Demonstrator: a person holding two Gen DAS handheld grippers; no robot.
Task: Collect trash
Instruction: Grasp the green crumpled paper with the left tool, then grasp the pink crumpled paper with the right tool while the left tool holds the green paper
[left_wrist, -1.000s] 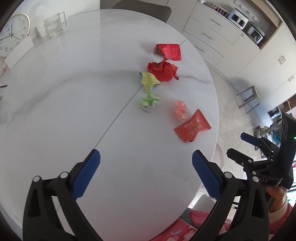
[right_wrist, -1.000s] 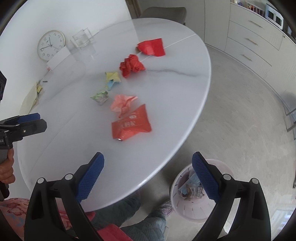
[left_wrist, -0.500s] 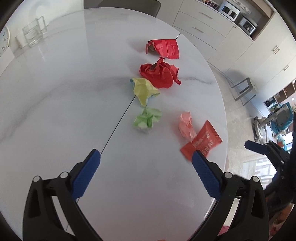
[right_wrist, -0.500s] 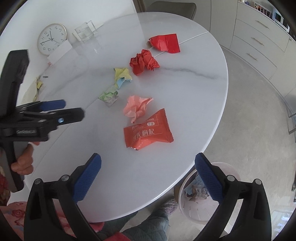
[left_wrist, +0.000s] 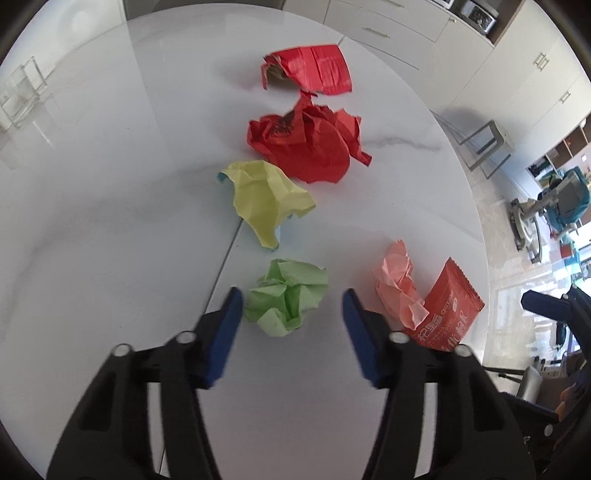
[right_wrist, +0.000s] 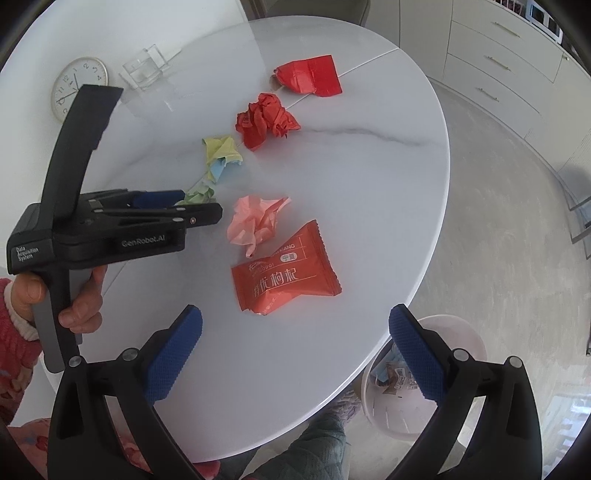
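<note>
Trash lies on the white marble table (left_wrist: 92, 229): a crumpled green paper (left_wrist: 286, 297), a yellow paper (left_wrist: 266, 201), a crumpled red paper (left_wrist: 308, 144), a red flat wrapper (left_wrist: 314, 70), a pink paper (left_wrist: 397, 284) and a red snack packet (right_wrist: 284, 273). My left gripper (left_wrist: 291, 308) is open, its pads on either side of the green paper. It shows in the right wrist view (right_wrist: 192, 206) too. My right gripper (right_wrist: 295, 343) is open and empty, just short of the snack packet.
A white bin (right_wrist: 424, 406) with scraps in it stands on the floor below the table's near right edge. A clock (right_wrist: 77, 86) and a clear glass box (right_wrist: 146, 70) are at the table's far left. Cabinets line the right wall.
My left gripper has moved forward and down to the green paper, and its jaws have narrowed around it. My right gripper has moved a little closer to the snack packet.
</note>
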